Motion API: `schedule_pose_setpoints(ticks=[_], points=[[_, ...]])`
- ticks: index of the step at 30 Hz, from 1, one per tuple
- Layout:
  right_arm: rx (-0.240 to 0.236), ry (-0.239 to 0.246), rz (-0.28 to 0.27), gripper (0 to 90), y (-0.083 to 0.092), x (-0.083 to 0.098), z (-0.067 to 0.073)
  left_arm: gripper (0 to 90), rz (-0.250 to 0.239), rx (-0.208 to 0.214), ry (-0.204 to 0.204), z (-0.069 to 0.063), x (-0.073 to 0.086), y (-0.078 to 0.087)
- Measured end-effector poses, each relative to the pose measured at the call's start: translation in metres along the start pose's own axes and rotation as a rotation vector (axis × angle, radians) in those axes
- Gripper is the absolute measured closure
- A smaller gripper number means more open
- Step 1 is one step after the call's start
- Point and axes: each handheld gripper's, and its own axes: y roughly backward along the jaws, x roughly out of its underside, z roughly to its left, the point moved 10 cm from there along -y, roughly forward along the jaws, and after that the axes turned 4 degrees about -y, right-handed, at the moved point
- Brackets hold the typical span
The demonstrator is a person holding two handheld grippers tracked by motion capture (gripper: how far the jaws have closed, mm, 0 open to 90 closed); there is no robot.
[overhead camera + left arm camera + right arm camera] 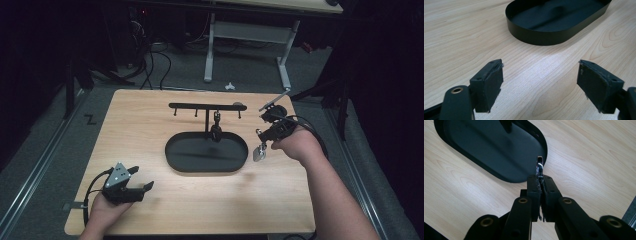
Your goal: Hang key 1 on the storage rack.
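Steel piece held at the tray's edge

We see our left gripper (134, 181) nearest, low on the table (150, 115) short of the tray (172, 150), its jaws wide apart with nothing between them. Farther off, just beside the tray's right end, our right gripper (261, 146) is clamped on a small shiny metal piece (539, 166). Behind the tray rises a hook rack (205, 105).

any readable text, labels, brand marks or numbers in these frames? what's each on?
None readable. The black oval tray, the hook rack, the shiny metal piece clamped in the right gripper, the left gripper and the wooden table all show no print.
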Motion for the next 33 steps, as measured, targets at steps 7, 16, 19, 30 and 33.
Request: schedule_pose_setpoints(ticks=[7,16,19,30,33], points=[[-0.010,0.018,-0.001,86.3,-0.003,-0.011,0.008,21.5,0.003,0.004,0.000,0.000,0.001,0.001],[-0.024,0.040,0.001,86.3,-0.007,-0.029,0.015,21.6,0.006,0.012,-0.010,0.001,0.003,0.000],[-0.024,0.041,0.001,86.3,-0.008,-0.035,0.018,21.7,-0.002,0.017,0.001,0.002,0.002,0.001],[-0.030,0.068,-0.005,86.3,-0.007,-0.052,0.027,22.0,0.006,0.020,-0.010,0.000,0.001,-0.001],[-0.041,0.068,-0.003,86.3,-0.008,-0.054,0.029,21.9,0.021,0.027,-0.016,-0.002,0.004,-0.002]])
